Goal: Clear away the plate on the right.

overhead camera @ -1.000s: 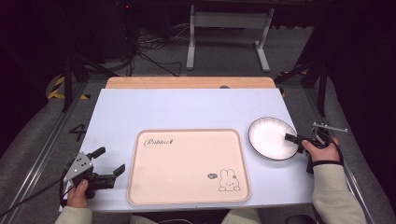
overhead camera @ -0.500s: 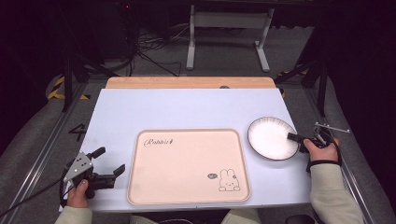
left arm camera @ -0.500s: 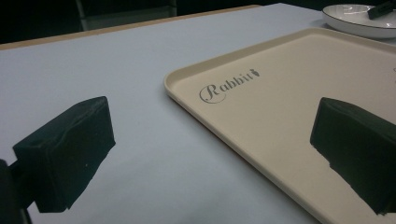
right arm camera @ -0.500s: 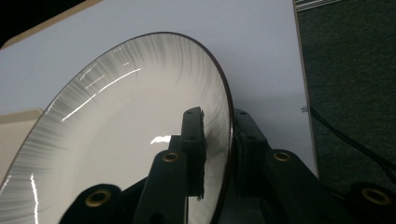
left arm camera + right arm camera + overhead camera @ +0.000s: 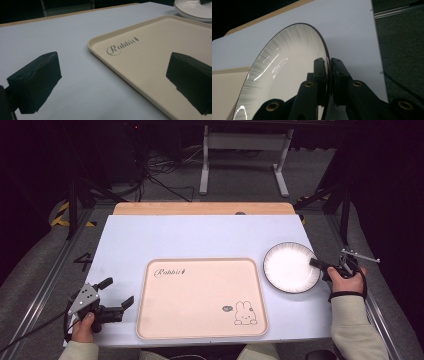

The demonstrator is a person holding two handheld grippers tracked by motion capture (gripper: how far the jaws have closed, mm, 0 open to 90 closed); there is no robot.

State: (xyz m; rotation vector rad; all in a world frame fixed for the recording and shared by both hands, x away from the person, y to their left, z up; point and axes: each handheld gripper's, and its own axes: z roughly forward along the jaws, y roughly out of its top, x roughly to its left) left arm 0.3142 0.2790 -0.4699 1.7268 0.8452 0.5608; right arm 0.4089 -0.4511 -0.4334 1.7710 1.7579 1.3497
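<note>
At the right edge of the table: a white plate (image 5: 290, 267) with a dark rim lies flat on the pale blue table (image 5: 200, 235), just beside the tray's right side.
Right gripper (image 5: 328, 75): clenched on the plate's rim at the side nearest the table's right edge; its jaws have just been closing, one pad above the rim and one below, as the right gripper view shows edge-on.
Left gripper (image 5: 116, 293): released, jaws standing wide with nothing between them, resting near the front left corner of the table, just beside the tray's left side.
Tray (image 5: 200, 300): beige, bare, printed with a script word and a small rabbit; it sits at the middle of the table's front edge.
Step in hand: judged to be the moment of taking hold, before any lift.
Hazard, slip: the bite is on a thin, glossy edge at one side only; a lift would hang the plate's whole weight from that point, and it may pivot down or slide out of the pads.
Hazard, collision: the tray's raised lip lies just beside the plate; a low carry leftward could catch it and jolt the grip.
Hazard, table edge: the plate is near the right edge, so a slip there may send it off the table.
</note>
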